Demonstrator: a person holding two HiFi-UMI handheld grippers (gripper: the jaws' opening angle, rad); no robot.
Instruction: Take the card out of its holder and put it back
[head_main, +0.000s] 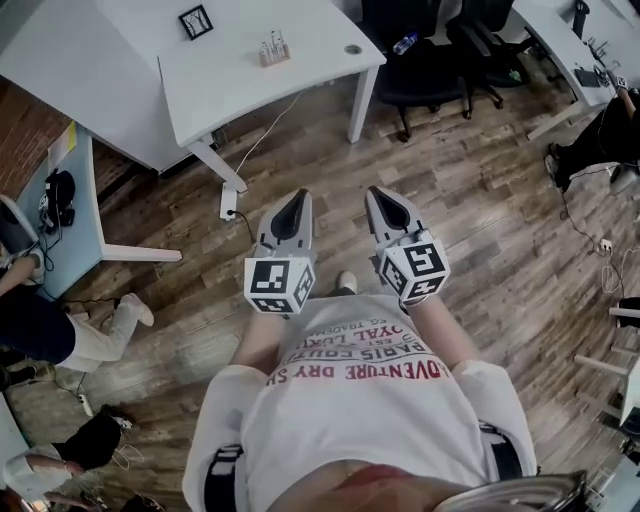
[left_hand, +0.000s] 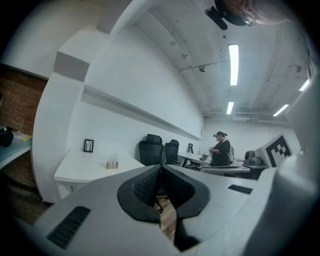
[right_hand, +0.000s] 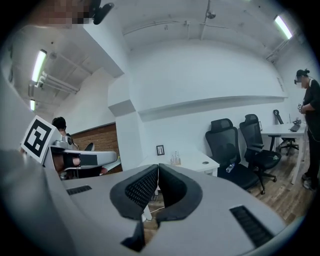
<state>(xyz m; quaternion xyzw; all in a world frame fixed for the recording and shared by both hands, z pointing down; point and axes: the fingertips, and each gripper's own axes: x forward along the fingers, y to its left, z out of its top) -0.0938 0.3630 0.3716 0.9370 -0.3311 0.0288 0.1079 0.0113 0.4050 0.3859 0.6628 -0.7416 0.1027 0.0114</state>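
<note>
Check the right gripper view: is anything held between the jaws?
No, the right gripper has its jaws shut together with nothing between them.

The card (head_main: 196, 22) is sitting way over on the white surface (head_main: 240, 95), close to the far edge and toward the left end, well apart from the person. It's looking like a small, roughly square white card with some dark marks in the middle, too tiny to read. The thick black frame around it is acting as the holder (head_main: 185, 25), and the card is sitting inside it, not pulled out. In the left gripper view the card (left_hand: 88, 145) is standing upright, close to the white wall behind it. In the right gripper view the card (right_hand: 160, 150) is showing the same upright pose, facing out across the surface.
</note>
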